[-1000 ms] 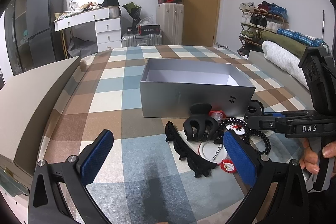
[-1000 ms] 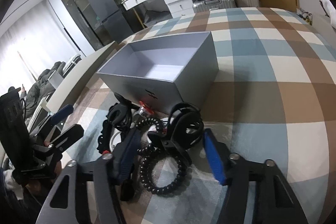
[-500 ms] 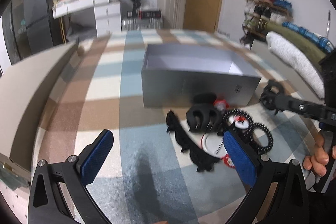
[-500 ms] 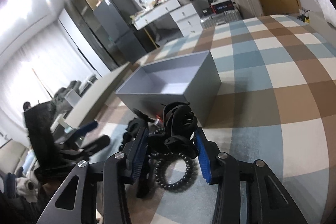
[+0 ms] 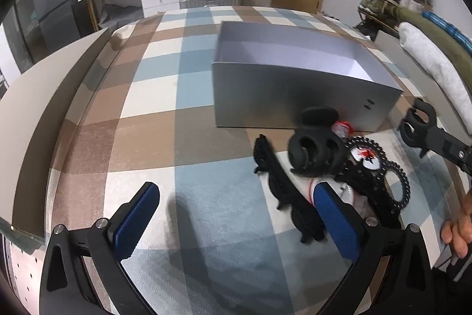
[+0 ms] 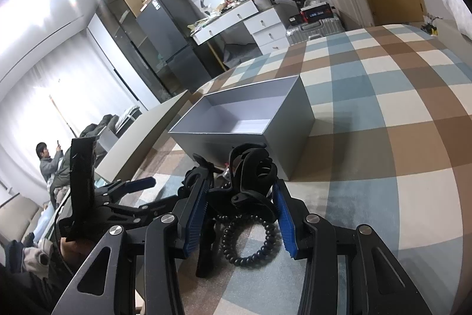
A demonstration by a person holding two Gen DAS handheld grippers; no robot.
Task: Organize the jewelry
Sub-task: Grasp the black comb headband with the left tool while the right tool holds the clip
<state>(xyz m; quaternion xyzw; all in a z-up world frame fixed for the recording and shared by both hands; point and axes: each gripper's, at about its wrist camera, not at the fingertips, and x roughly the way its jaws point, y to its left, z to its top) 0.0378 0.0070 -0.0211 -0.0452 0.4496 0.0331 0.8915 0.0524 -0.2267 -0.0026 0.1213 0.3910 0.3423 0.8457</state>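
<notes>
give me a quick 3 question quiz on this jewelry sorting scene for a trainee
1. Multiple choice: what does the right tool grip? A) a coiled black hair tie B) the black plastic claw clip C) a red-and-white badge
2. True or false: the open grey cardboard box already holds jewelry.
3. Fill in: the ___ tool hangs open and empty over the checked cloth.

Key
1. B. Its jaws have just been closing, with the clip between them.
2. False. What shows of its inside is bare.
3. Left, meaning the left tool.
</notes>
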